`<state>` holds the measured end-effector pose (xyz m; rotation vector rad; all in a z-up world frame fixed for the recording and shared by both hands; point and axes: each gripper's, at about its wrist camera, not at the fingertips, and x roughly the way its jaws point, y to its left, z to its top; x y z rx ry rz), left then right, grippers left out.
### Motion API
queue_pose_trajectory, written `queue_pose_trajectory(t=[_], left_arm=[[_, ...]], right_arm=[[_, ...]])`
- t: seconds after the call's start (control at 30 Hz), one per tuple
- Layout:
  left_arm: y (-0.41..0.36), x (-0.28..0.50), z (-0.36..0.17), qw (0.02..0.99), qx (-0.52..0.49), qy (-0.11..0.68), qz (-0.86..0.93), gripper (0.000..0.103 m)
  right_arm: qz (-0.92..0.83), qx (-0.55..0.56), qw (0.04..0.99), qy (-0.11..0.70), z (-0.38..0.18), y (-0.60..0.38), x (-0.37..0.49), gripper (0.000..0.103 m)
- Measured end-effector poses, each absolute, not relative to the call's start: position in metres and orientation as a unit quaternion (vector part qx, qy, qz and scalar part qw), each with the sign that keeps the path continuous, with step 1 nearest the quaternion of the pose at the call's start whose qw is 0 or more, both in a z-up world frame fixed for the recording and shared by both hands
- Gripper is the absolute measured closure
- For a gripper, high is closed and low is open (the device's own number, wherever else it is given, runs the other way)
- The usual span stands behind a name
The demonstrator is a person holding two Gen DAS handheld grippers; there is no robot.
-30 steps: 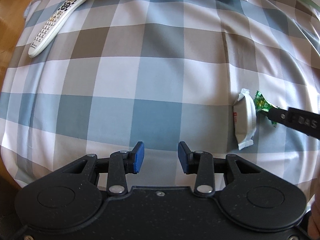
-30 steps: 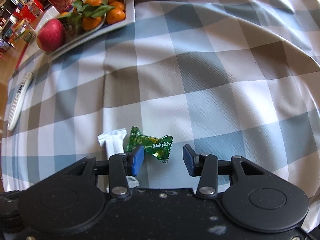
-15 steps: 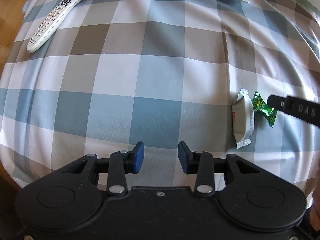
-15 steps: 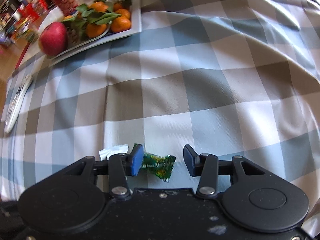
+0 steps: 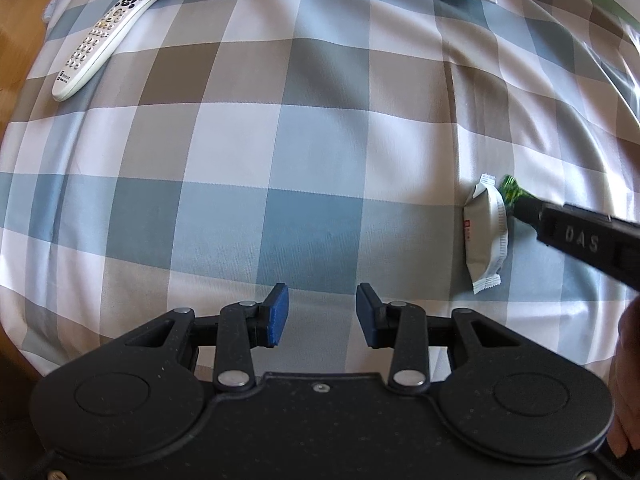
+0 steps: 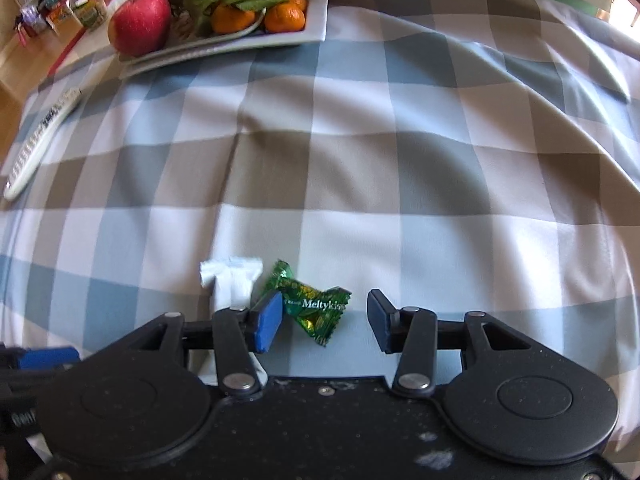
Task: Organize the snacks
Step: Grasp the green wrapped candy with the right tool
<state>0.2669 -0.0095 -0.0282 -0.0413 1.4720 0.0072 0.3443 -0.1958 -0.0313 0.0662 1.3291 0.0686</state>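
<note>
Currently the right hand-held gripper (image 6: 322,314) points steeply down at the worktop, jaws parted and not clamped on anything. A green candy (image 6: 314,308), wrapper printed "Meltykiss", lies on the checked tablecloth (image 6: 360,160) between the blue pads; its left end is against or just beside the left pad, and the right pad stands clear of it. Whether the left pad actually touches the wrapper cannot be told.

Just left of the candy lies a white snack packet (image 6: 232,280), partly hidden behind the left finger. In the left wrist view the same packet (image 5: 486,234) lies lengthwise, with the candy's green end (image 5: 512,190) showing beside it under the dark finger of the right tool.

The left hand-held gripper (image 5: 322,318) hangs over bare cloth well apart from both snacks, jaws partway open with nothing between them.

Farther out: a white remote control (image 5: 112,28) lies near the cloth's left edge. At the far side sits a white tray (image 6: 316,20) carrying a red apple (image 6: 140,22) and leafy mandarins (image 6: 256,12). Beyond it, packaged goods appear blurred.
</note>
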Motion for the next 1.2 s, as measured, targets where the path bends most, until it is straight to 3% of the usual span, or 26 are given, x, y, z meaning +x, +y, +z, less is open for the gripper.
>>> queue_pose_trajectory(t=[0.57,0.9,0.93,1.0,1.2], left_arm=[[-0.007,0.267,-0.030,0.740,-0.024,0.673,0.001,0.056],[-0.019,0.263,-0.019,0.759,-0.026,0.648,-0.059,0.056],[-0.021,0.263,-0.017,0.762,-0.024,0.644,-0.065,0.056],[-0.027,0.263,-0.016,0.768,-0.021,0.636,-0.074,0.056],[-0.043,0.269,-0.015,0.776,-0.037,0.620,-0.105,0.056]], right_arm=[[-0.044,0.060,0.800,0.595,-0.030,-0.228,0.358,0.054],[0.024,0.022,0.794,0.607,-0.036,-0.204,0.350,0.055],[0.022,0.014,0.793,0.609,-0.039,-0.201,0.350,0.059],[0.013,0.005,0.793,0.610,-0.043,-0.200,0.349,0.080],[-0.007,0.029,0.788,0.615,-0.040,-0.216,0.349,0.082]])
